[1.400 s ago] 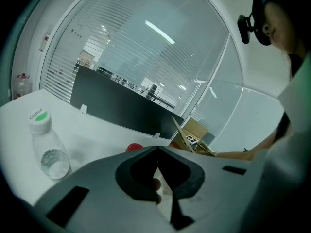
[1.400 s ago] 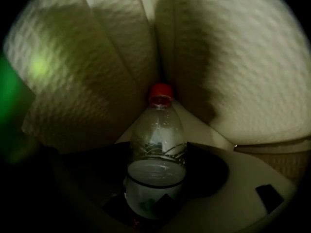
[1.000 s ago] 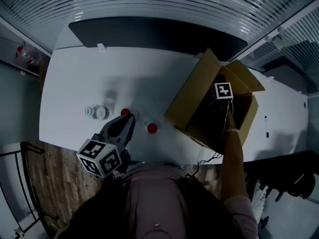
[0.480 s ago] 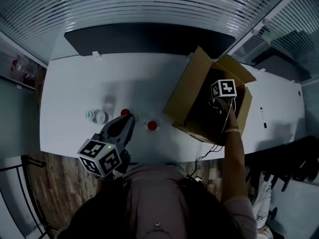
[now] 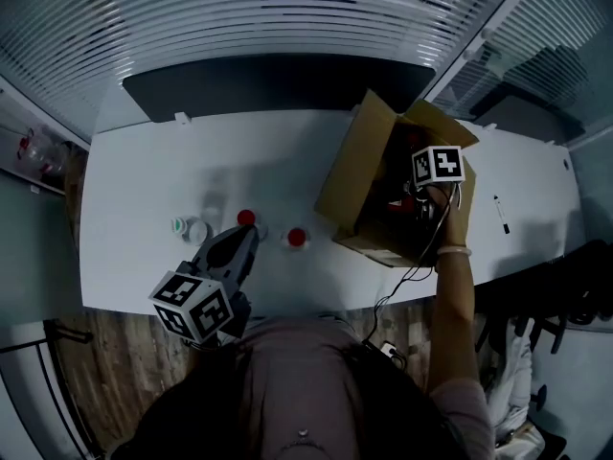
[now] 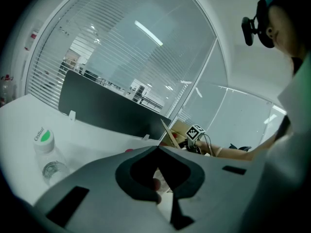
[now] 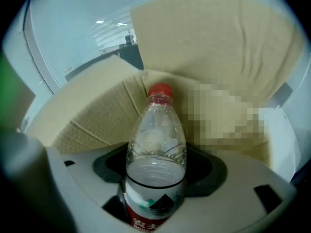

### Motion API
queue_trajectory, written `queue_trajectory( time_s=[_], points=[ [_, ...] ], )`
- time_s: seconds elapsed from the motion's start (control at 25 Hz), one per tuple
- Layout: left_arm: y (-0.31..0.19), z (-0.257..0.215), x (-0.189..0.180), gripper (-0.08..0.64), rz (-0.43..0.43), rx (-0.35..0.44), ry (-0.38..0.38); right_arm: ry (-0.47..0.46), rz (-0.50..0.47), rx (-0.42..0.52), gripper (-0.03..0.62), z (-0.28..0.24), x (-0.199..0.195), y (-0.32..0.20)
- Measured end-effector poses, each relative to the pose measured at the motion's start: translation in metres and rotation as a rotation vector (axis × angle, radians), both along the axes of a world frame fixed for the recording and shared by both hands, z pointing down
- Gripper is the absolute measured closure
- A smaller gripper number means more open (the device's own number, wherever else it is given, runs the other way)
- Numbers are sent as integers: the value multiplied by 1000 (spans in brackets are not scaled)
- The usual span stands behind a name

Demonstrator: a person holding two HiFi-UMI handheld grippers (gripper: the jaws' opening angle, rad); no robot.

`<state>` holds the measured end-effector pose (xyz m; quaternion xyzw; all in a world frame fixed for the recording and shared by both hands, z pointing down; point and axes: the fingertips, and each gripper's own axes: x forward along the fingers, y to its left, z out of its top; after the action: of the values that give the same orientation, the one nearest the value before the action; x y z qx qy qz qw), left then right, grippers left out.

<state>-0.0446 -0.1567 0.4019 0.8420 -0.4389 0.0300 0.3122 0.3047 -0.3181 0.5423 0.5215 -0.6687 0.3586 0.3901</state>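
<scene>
Bottle (image 7: 155, 144) upright, cap (image 7: 160, 90) up — right hand-held gripper (image 7: 156, 186) clamps it; left hand-held gripper (image 6: 158, 149) closed.

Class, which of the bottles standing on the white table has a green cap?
The leftmost bottle; the middle bottle and the right bottle both have red caps.

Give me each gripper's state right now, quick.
Left gripper: shut, nothing between its jaws.
Right gripper: shut on a red-capped water bottle.
</scene>
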Motion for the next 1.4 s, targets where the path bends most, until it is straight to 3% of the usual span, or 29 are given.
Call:
queue_trajectory(
  time_s=[0.76,1.4],
  points=[
    [15,-14,-14,552,76,49,17,2,53,261,281,-111,-5,16],
    [59,-20,-14,552,192,69,4,-67,64,520,281,-178,-51,77]
  ],
)
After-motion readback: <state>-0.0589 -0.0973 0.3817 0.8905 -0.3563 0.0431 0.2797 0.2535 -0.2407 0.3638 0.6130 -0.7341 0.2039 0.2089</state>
